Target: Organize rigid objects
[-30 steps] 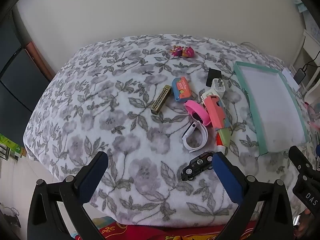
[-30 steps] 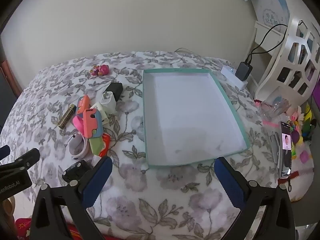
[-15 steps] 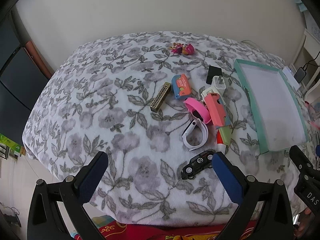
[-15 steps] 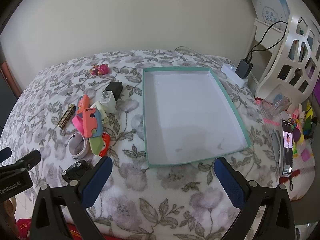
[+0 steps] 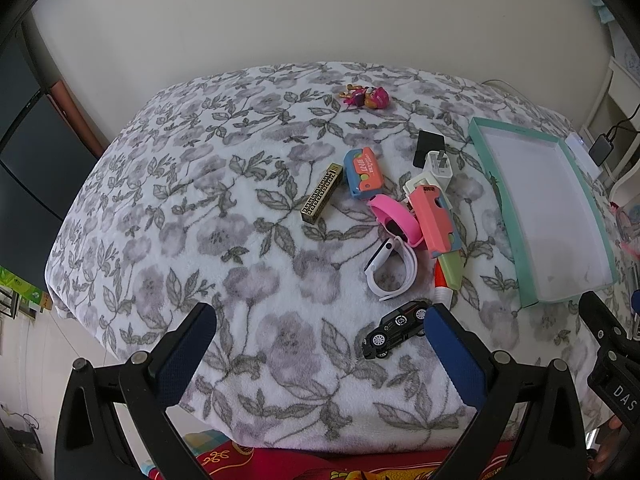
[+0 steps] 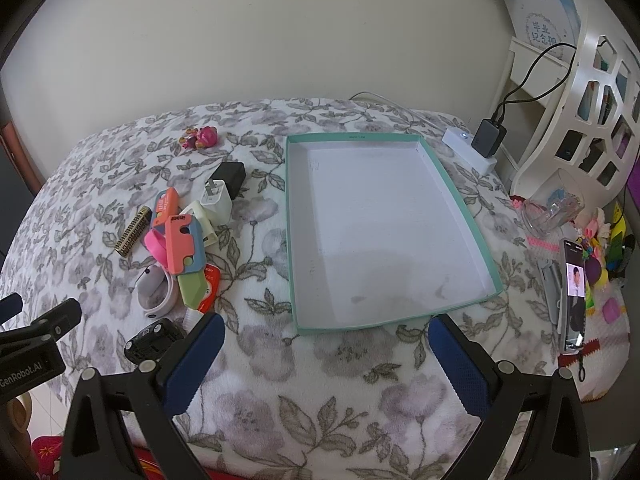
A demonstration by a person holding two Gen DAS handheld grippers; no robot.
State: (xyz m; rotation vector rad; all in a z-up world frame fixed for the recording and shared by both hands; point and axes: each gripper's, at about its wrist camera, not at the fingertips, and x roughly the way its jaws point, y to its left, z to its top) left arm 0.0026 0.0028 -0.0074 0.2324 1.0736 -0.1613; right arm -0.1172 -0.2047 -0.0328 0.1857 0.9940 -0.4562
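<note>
Floral blanket covers the surface where you hold both grippers low over its near edge, fingers pointing toward the far wall. Your left gripper is spread wide with nothing between its pads, the black toy car just beside its right finger. Your right gripper is likewise spread, framing the near edge of the teal tray. Toys cluster mid-surface, left of the tray: pink band, white band, gold bar

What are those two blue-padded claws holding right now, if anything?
Nothing. The left gripper and the right gripper both stand open above the floral blanket, with no object between their pads.
</note>
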